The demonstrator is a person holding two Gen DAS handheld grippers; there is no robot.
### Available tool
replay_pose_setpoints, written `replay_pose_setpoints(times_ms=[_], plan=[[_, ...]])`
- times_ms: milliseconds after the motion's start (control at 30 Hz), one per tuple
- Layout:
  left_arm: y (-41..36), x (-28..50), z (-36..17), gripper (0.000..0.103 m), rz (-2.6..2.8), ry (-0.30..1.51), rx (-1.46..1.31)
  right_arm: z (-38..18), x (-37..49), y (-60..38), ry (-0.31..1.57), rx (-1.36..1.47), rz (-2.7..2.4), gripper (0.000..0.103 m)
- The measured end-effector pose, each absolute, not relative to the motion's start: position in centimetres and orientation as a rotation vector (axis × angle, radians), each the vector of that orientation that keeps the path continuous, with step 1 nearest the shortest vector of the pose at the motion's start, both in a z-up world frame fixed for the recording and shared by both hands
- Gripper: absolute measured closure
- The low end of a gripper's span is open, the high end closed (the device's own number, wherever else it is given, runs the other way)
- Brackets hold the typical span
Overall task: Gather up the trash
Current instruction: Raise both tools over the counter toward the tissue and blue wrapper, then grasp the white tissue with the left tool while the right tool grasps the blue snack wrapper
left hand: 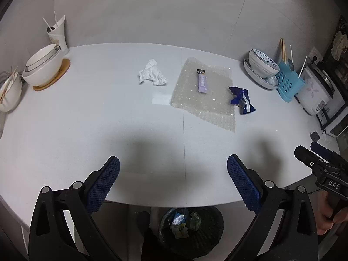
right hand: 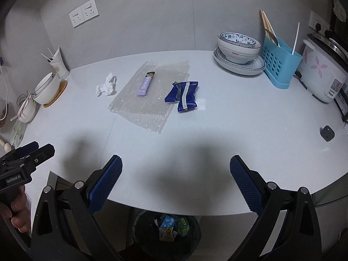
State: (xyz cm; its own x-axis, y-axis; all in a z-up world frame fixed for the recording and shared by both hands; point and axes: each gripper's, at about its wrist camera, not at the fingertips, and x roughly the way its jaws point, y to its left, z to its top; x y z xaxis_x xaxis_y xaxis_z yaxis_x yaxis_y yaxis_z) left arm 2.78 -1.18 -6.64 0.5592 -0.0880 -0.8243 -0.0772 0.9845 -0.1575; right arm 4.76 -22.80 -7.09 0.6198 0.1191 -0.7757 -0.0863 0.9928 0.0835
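On the white table lie a crumpled white tissue (left hand: 152, 75) (right hand: 106, 84), a sheet of bubble wrap (left hand: 202, 100) (right hand: 150, 106), a purple snack bar wrapper (left hand: 202, 81) (right hand: 145, 84) on top of it, and a blue snack bag (left hand: 241, 100) (right hand: 183, 96) at its right edge. A black trash bin (left hand: 191, 228) (right hand: 167, 232) with wrappers inside stands on the floor under the table's near edge. My left gripper (left hand: 173, 182) (right hand: 32, 152) is open and empty above the near edge. My right gripper (right hand: 175, 182) (left hand: 308, 154) is open and empty beside it.
White bowls on a wooden coaster (left hand: 43, 67) (right hand: 47, 89) and a cup with straws (left hand: 57, 34) stand at the left. A patterned bowl on a plate (right hand: 238, 52) (left hand: 262, 67), a blue utensil holder (right hand: 280, 63) (left hand: 287, 82) and a rice cooker (right hand: 324, 74) stand at the right. A small dark object (right hand: 327, 133) lies near the right edge.
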Motion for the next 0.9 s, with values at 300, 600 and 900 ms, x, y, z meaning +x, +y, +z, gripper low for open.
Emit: replay_pose_setpoints(times_ms=[300,600,900], plan=[[1.7,10.1,-7.2,0.006,-0.016,1.003,-0.188,-7.2,10.6,-21.8,0.929,0.054,0.076,0.008],[4.5,18.0,-9.3,0.007,-0.014,1.042,-0.191,-8.5,17.0,-21.4,0.985,0.080,0.025,0.008],[5.8,25.2,-12.7,0.007,-0.019,1.101,-0.170,-10.5,24.0,-21.6,1.072,0.130,-0.030,0.014]])
